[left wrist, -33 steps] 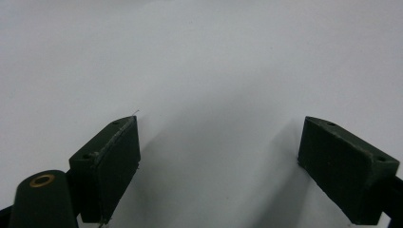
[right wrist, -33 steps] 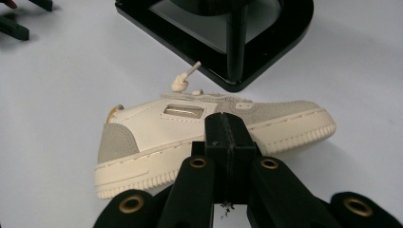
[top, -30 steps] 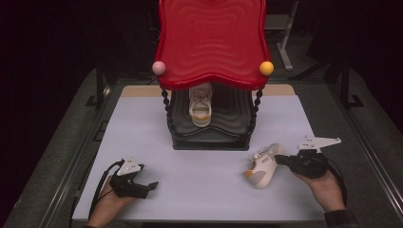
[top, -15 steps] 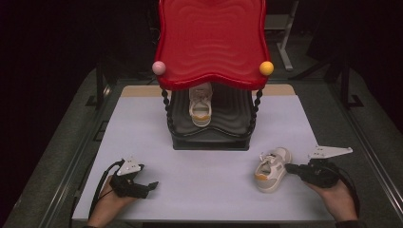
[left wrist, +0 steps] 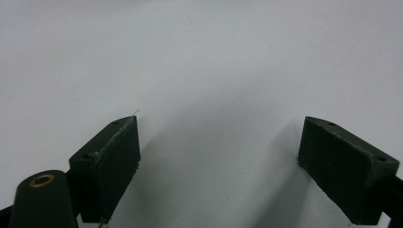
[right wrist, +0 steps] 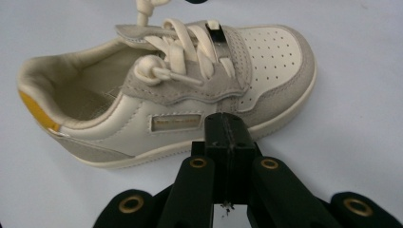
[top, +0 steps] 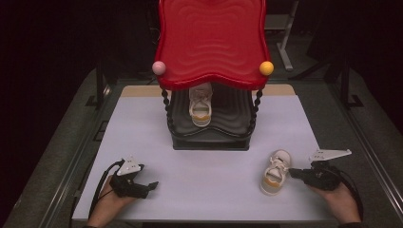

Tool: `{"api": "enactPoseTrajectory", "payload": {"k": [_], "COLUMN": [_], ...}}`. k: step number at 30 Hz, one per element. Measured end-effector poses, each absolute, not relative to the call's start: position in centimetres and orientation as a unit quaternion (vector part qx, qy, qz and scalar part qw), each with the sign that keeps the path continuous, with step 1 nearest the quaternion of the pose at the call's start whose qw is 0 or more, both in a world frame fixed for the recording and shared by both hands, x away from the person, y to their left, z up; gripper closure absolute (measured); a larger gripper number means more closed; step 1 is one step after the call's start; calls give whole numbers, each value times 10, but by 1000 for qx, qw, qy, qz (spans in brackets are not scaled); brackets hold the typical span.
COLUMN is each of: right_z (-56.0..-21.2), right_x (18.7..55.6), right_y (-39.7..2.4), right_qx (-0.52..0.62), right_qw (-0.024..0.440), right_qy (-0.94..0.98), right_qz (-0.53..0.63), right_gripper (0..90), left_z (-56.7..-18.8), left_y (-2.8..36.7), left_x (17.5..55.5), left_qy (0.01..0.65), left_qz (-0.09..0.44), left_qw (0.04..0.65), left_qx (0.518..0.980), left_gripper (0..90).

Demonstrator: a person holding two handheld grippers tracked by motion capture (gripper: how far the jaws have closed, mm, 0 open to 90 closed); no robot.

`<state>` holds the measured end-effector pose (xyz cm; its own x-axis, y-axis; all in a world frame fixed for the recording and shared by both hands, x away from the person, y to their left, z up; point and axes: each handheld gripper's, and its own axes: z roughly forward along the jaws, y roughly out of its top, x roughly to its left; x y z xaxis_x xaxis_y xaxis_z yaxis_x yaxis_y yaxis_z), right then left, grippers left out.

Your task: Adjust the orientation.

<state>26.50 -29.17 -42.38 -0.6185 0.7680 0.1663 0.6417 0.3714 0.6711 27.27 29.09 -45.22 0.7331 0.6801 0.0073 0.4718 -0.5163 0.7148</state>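
A cream child's shoe (right wrist: 166, 85) with grey suede trim, chunky laces and a yellow heel tab stands upright on the white counter (top: 209, 156), just ahead of the right tongs (right wrist: 228, 137), whose jaws are pressed together, empty. The left tongs (left wrist: 218, 161) gape wide over bare counter.

**Both hands low at the near edge, one gripper wide, one closed**

The left hand (top: 107, 202) comes in from the bottom left and rests low, holding the left gripper (top: 151, 185) with its tip pointing right, toward the middle. In the left gripper view its two black jaws stand wide apart with nothing between them. The right hand (top: 338, 202) enters from the bottom right and holds the right gripper (top: 293, 173) pointing left. In the right gripper view (right wrist: 229, 133) its jaws are pressed together, pad against pad, gripping nothing. Each gripper carries a grey three-cornered plate on top and trails a dark cable back past the wrist.
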Motion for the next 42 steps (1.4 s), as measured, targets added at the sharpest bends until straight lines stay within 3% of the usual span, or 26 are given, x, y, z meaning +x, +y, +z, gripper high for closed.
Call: {"api": "enactPoseTrajectory", "payload": {"k": [8,15,26,42], "right_z": [-398,-391,-407,-415], "right_x": [255,250,253,255], "right_y": [-295,-275,-242,-237], "right_qx": [399,348,316,302], "right_qw": [78,47,-2,3], "right_qy": [806,815,842,858], "right_qz": [429,461,437,416], "right_gripper": [669,610,617,766], "left_z": [-452,-452,-452,-452], "left_y": [291,291,291,291], "left_x": [273,273,273,273], "left_qy": [335,335,335,335], "left_qz": [145,145,145,145], "left_qw": [360,360,360,360], "left_qx": [859,858,858,859], "left_gripper": [132,132,132,132]}}
